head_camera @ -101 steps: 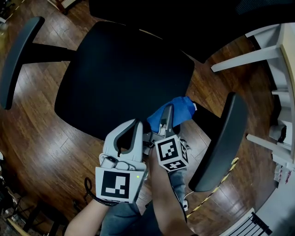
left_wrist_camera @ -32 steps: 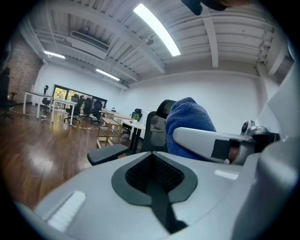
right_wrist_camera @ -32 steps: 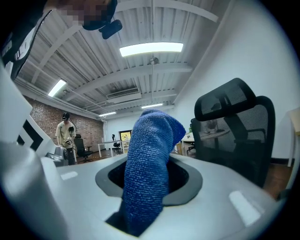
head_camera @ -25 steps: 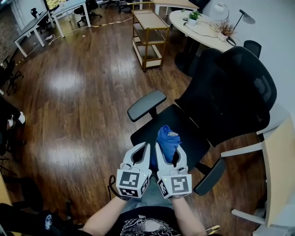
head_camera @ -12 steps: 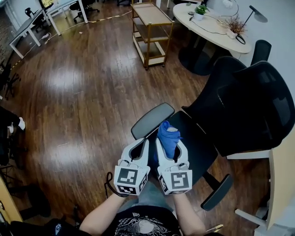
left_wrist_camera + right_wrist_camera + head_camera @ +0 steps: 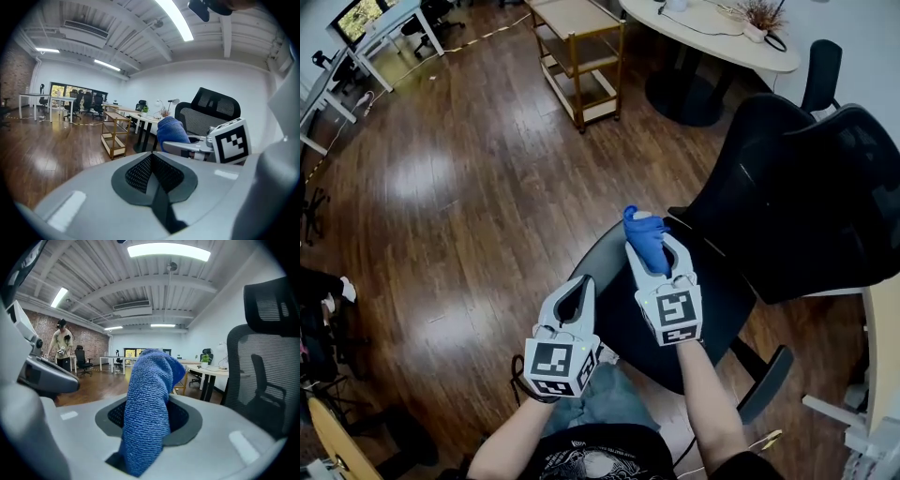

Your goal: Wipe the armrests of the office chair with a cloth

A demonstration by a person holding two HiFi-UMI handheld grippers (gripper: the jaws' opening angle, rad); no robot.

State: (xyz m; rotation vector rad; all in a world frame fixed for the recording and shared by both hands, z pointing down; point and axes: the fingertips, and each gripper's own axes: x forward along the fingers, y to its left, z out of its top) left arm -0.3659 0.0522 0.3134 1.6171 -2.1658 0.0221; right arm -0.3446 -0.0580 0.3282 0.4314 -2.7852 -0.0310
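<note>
Since half a second ago the right gripper (image 6: 649,246) has pushed its blue cloth (image 6: 643,231) forward over the office chair (image 6: 787,187)'s seat edge. Left gripper view: left gripper (image 6: 151,158) jaws together, empty. Right gripper view: jaws clamp the cloth.

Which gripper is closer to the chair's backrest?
Right. The right gripper, holding the cloth, is over the seat near the backrest; the left gripper is farther, at the seat's edge.
</note>
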